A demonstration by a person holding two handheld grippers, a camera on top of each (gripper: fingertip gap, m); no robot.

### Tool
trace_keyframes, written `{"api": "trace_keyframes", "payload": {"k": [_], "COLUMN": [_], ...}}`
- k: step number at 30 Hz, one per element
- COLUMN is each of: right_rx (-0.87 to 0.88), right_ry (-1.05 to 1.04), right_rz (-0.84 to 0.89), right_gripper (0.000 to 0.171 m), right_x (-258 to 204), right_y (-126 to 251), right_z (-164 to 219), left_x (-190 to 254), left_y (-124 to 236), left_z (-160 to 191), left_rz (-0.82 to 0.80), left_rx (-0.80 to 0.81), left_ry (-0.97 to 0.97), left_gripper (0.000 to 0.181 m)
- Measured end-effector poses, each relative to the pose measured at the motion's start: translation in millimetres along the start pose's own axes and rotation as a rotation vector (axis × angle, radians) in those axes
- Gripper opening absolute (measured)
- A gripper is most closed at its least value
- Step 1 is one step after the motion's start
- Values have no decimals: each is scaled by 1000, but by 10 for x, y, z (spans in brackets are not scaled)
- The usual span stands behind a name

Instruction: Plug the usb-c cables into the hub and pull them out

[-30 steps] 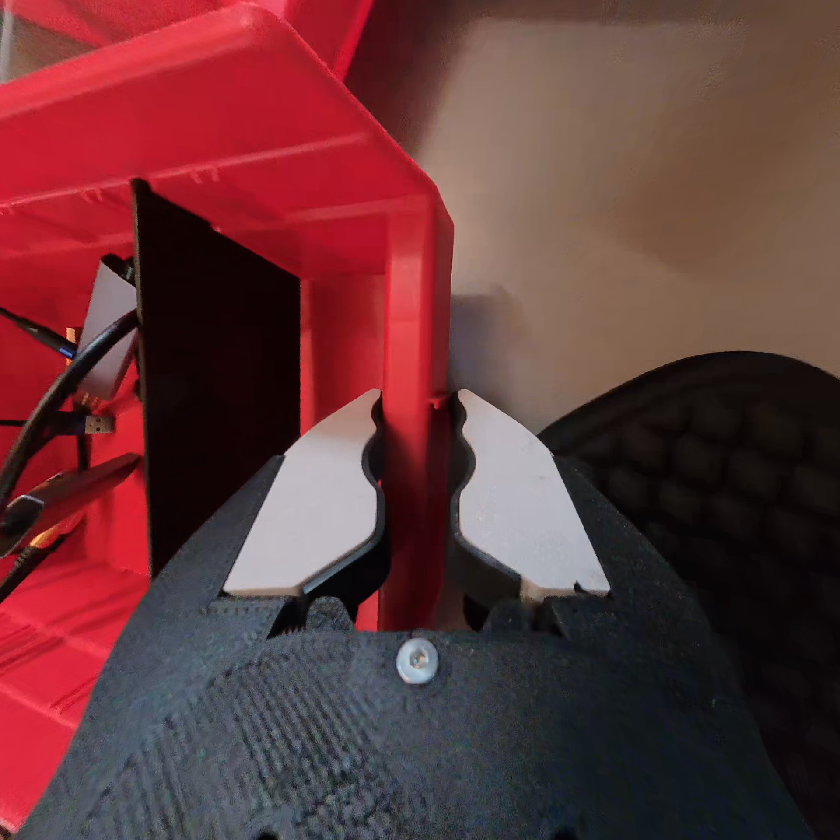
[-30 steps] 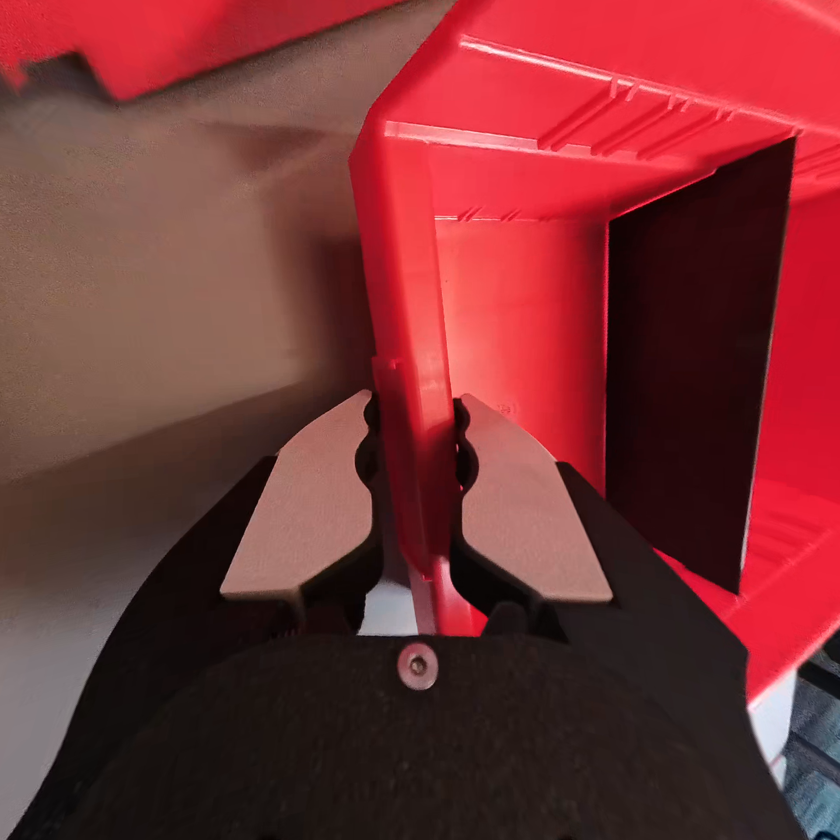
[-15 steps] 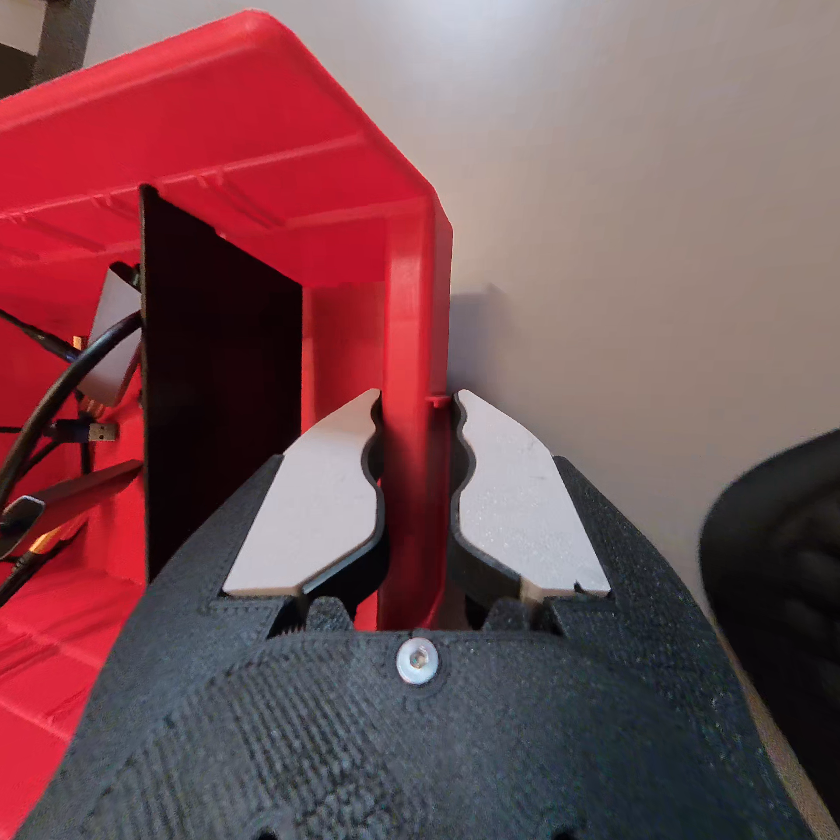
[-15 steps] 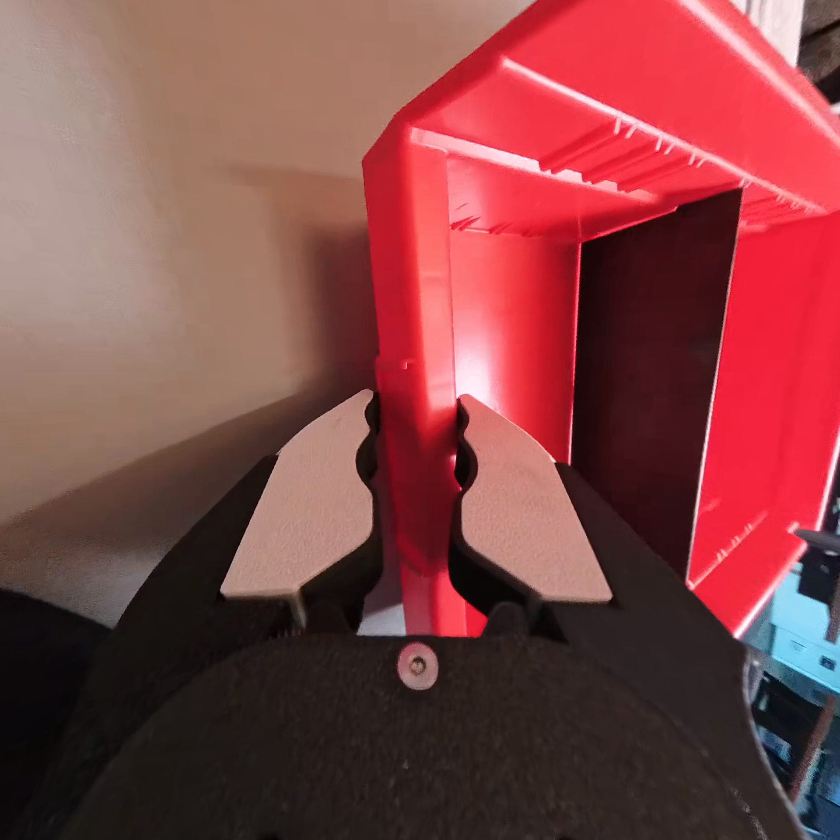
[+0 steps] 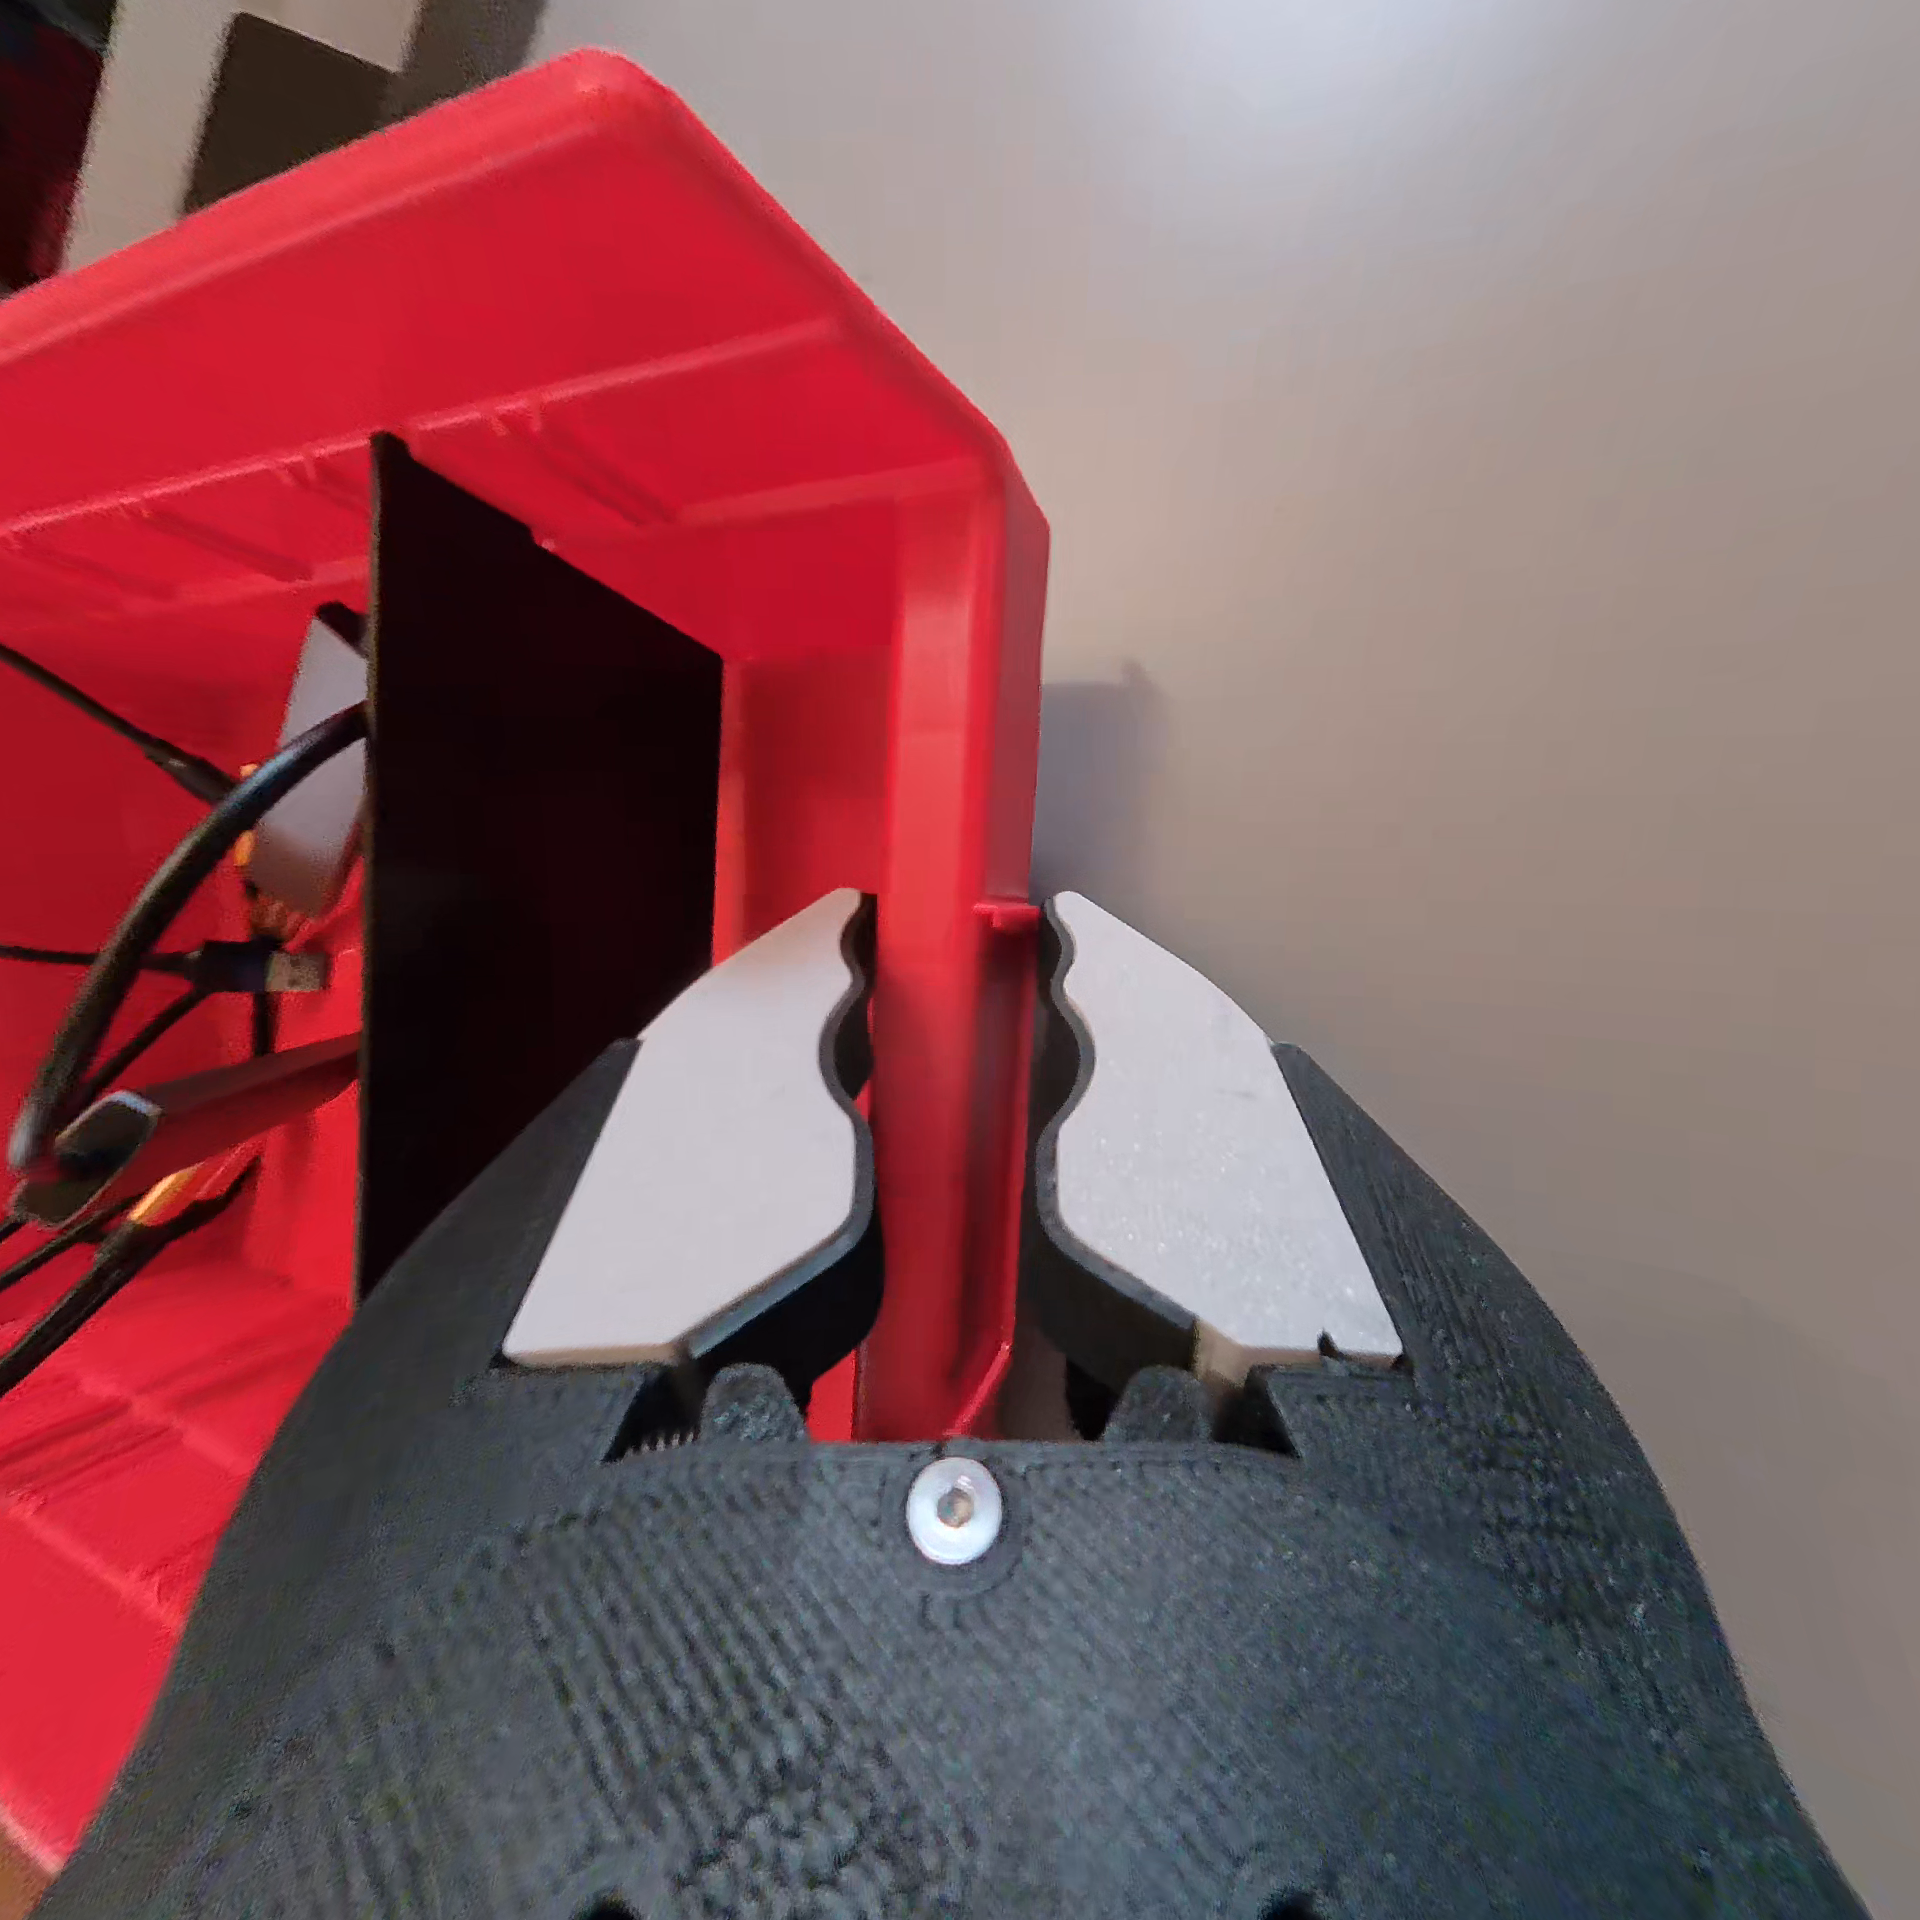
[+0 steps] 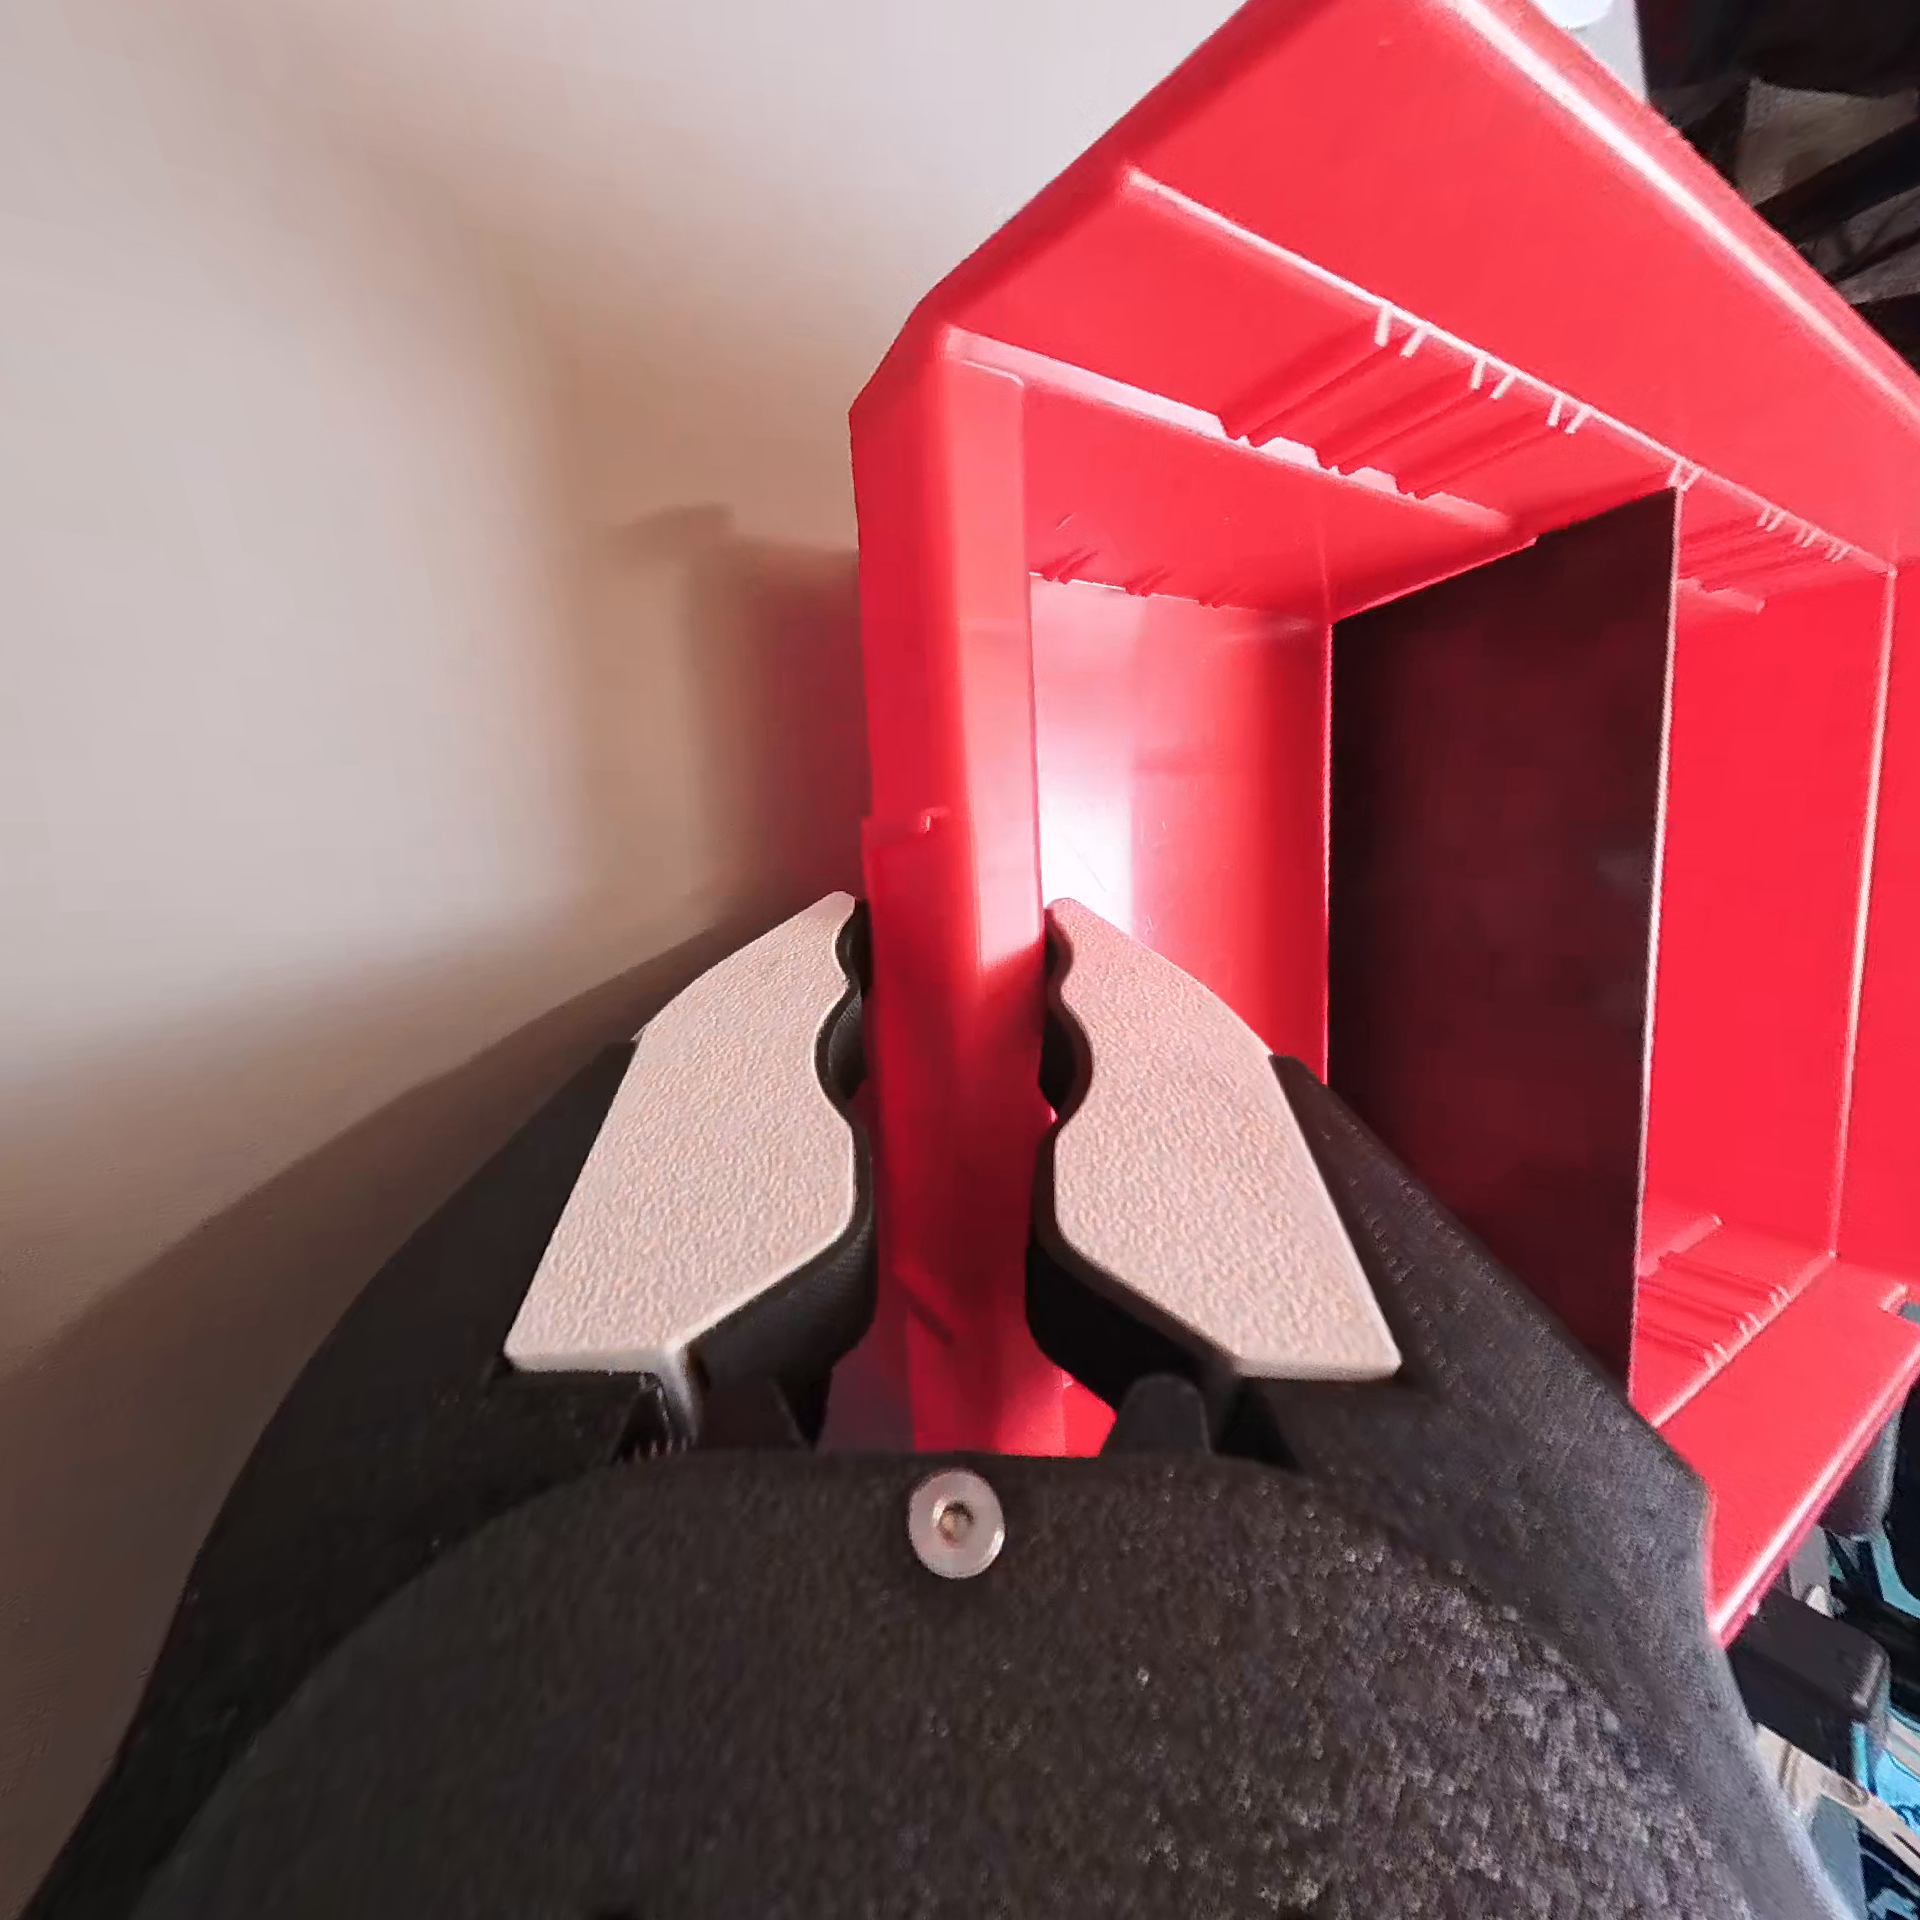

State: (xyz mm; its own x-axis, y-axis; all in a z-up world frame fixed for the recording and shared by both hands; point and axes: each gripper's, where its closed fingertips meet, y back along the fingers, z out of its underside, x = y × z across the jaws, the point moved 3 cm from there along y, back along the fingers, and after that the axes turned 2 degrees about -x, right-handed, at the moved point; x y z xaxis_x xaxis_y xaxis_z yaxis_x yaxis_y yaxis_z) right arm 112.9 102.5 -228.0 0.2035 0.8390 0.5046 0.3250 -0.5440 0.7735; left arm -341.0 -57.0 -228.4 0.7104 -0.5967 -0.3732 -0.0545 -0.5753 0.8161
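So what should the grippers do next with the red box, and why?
Probably set the red box down flat and let go. Both the left gripper and the right gripper are shut on its end walls, and it looks tilted in the air. The cables lie loose inside, past a black divider, so no gripper is free to reach them.

No text, label, brand, number or sign could be read in either view. The red bin point(image 5: 499, 312), its black divider point(image 5: 540, 883) and the cables point(image 5: 125, 935) left of the gripper bore no legible marking.
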Motion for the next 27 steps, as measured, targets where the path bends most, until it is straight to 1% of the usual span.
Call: {"api": "trace_keyframes", "payload": {"k": [1,2,3,4,6,8,10,12,14,16,18,21,23,27], "right_rx": [17,53,103,174,345,504,662,792,878,908,914,953,957,924], "right_ry": [-10,-35,-72,-111,-201,-302,-414,-518,-575,-575,-572,-581,-579,-531], "right_rz": [8,6,-4,-11,-32,-60,-113,-161,-169,-128,-113,-116,-113,-107], "right_gripper": [33,39,45,48,47,43,39,37,36,33,30,24,23,21], "right_x": [12,12,-3,-23,-93,-172,-249,-313,-353,-343,-324,-296,-304,-374], "right_y": [21,76,163,281,559,814,1027,1166,1217,1208,1183,1187,1173,1111], "right_z": [-12,-57,-132,-234,-472,-688,-882,-1020,-1082,-1069,-1026,-967,-937,-909], "left_x": [-41,-60,-52,-39,-96,-306,-602,-905,-1150,-1298,-1382,-1410,-1419,-1441], "left_y": [1,25,81,173,452,765,988,1035,961,820,648,420,304,143], "left_z": [8,6,-20,-72,-200,-276,-240,-99,67,201,279,306,284,268], "left_rz": [-30,-47,-42,-34,-52,-108,-180,-253,-309,-316,-279,-187,-140,-107], "left_rx": [5,15,39,83,202,304,328,233,86,-52,-145,-222,-250,-322], "left_ry": [3,8,14,22,50,105,147,134,61,-41,-107,-181,-204,-245], "left_gripper": [35,40,47,49,49,48,46,46,43,38,37,36,35,30]}}
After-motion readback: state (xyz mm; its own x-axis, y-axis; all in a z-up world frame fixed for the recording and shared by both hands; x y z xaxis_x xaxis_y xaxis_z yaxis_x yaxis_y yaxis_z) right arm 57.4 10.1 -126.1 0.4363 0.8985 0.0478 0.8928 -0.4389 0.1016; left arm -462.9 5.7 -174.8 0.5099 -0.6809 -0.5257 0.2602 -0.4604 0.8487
